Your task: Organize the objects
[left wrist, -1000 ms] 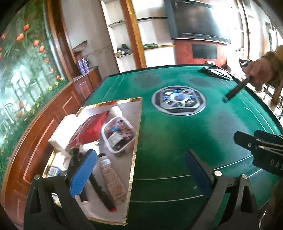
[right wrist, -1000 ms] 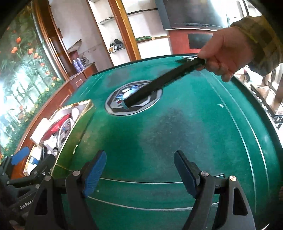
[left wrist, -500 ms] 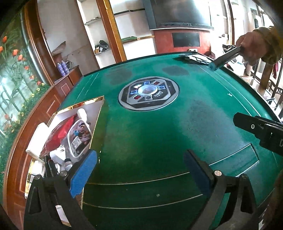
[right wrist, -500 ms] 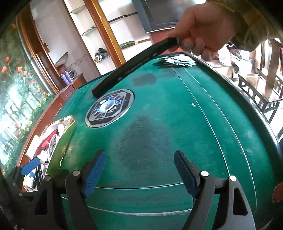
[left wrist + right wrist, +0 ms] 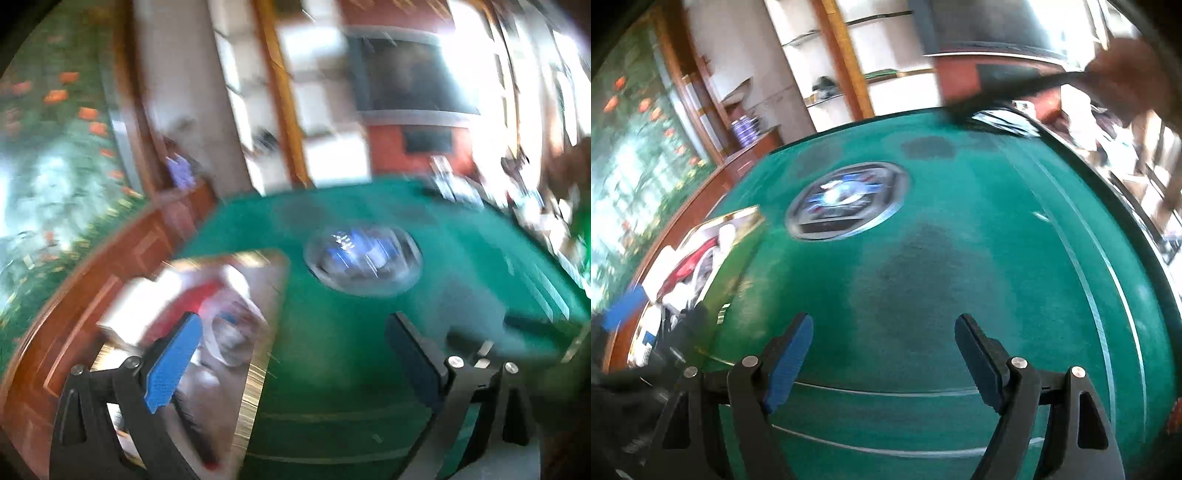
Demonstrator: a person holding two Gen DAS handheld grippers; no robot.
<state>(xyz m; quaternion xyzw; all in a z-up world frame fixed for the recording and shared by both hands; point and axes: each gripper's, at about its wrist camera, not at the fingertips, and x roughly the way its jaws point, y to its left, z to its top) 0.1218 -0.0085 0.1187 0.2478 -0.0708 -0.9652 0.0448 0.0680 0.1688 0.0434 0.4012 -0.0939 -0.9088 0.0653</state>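
box of items on table left edge, round panel at table centre, right of box, shelves behind table

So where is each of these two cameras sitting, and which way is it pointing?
Left wrist view: rides on the left tongs, looking forward and down over the box and green table; its own two open fingers show.
Right wrist view: rides on the right tongs, looking down across the table; its open fingers show, with the left tongs at the left edge and a bare hand holding a black stick top right.
Shared: table, centre badge, box.
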